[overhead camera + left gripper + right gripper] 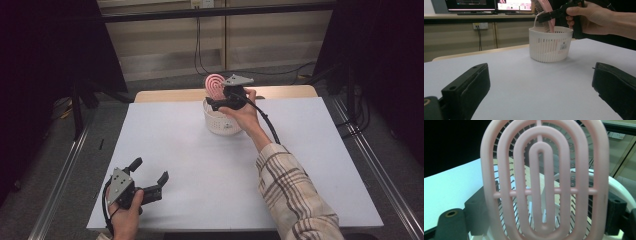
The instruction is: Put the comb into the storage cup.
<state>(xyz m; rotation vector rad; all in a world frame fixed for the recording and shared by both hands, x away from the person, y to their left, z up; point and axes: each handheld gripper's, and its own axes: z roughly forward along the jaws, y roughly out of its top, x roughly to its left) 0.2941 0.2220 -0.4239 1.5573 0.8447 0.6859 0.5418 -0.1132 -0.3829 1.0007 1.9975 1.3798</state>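
Hairbrush [215, 85] work over a white slotted basket [222, 122] is what the pictures show, and the relation that counts is vertical: the basket sits directly beneath the right claw [216, 102], on the far middle of the white counter [200, 165], while the pink brush stands upright in that claw with its long axis running top to bottom, head above the jaws and handle end pointing down into the basket. In the left gripper view the lower part of the brush [548, 17] already dips below the basket [549, 45] rim, so I judge that the coming move is a short straight drop or a release, with little sideways correction needed; whether the tip touches the basket floor I cannot tell. From the right gripper view the oval vented head [544, 177] stands square between the two black jaws, which stand fairly wide and grip it by its edges. The right hand is plainly the nearer one. The left claw [149, 176] rests low at the near left corner of the counter, well apart from the basket, its jaws spread wide with nothing between them.
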